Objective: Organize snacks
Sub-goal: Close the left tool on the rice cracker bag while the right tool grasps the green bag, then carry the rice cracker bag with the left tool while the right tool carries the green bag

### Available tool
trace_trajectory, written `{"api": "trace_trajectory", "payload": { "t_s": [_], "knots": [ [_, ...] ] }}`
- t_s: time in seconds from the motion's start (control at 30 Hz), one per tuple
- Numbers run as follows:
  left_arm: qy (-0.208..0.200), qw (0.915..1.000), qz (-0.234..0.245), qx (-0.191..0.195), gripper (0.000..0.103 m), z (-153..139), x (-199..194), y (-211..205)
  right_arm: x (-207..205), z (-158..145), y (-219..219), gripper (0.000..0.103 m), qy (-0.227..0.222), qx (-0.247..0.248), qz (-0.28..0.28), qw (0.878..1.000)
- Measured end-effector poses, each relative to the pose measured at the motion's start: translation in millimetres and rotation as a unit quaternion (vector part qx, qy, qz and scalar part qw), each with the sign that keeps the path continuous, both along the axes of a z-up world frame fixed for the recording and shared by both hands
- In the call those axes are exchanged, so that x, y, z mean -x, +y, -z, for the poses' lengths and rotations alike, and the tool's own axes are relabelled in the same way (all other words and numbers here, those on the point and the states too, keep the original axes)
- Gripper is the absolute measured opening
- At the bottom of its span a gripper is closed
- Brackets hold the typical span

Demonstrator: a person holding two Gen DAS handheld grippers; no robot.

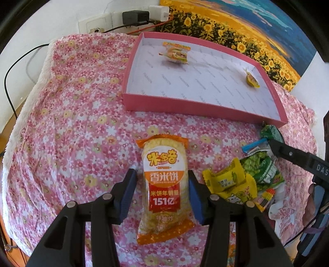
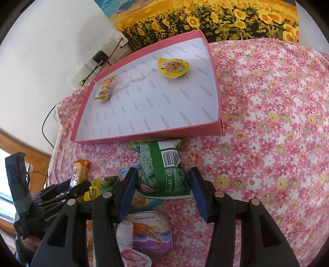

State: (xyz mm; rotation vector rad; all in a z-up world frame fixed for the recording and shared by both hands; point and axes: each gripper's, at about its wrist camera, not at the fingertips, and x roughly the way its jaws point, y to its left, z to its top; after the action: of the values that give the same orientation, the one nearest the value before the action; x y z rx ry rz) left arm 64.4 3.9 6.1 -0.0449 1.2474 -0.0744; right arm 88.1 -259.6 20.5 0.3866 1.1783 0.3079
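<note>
An orange rice cracker packet [image 1: 164, 184] lies lengthwise between the blue pads of my left gripper [image 1: 161, 171], which is shut on it over the floral cloth. My right gripper [image 2: 163, 170] is shut on a green snack packet [image 2: 162, 170] turned barcode side up, its top end just below the pink tray [image 2: 144, 136]. The tray [image 1: 185, 106] holds a small sandwich-print snack [image 1: 176, 53] [image 2: 104, 89] and a yellow jelly cup [image 1: 251, 79] [image 2: 172, 67]. The right wrist view shows the left gripper [image 2: 67, 189] at its left edge.
Loose snacks lie between the two grippers: a yellow packet [image 1: 228, 180], a green pea packet [image 1: 261, 168], a dolphin-print tin [image 2: 152, 228] and a white capped pouch [image 2: 127, 232]. A sunflower painting [image 1: 236, 30] and wall sockets with a charger [image 1: 135, 17] stand behind the tray.
</note>
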Motion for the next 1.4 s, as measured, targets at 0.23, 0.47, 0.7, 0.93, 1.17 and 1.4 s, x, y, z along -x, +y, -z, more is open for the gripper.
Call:
{"api": "trace_trajectory", "payload": {
  "t_s": [0.23,0.47,0.7,0.93,1.17,1.4],
  "knots": [
    [-0.009,1.0,-0.001,0.0,0.04,-5.0,7.1,5.2,4.5,-4.0,2.2,0.04,-0.001,0.017,0.011,1.0],
    [-0.031,0.9995,0.004,0.011,0.04,-20.8,12.7,9.0,11.3,-15.3,-4.7,0.034,-0.011,0.026,0.027,0.999],
    [-0.052,0.9984,0.004,0.02,0.04,-39.0,13.6,14.9,22.0,-18.2,-11.9,0.034,-0.007,0.026,0.04,0.999],
    [-0.07,0.9972,0.012,0.024,0.04,-54.8,10.8,16.0,33.8,-20.3,-15.3,0.033,-0.008,0.032,0.049,0.998],
    [-0.083,0.9959,0.027,0.025,0.04,-64.3,-5.2,3.6,42.7,-34.7,-18.0,0.033,-0.029,0.032,0.057,0.997],
    [-0.096,0.9942,0.04,0.027,0.04,-71.7,-20.0,-3.2,45.4,-48.5,-21.2,0.033,-0.046,0.042,0.065,0.996]
  ]
}}
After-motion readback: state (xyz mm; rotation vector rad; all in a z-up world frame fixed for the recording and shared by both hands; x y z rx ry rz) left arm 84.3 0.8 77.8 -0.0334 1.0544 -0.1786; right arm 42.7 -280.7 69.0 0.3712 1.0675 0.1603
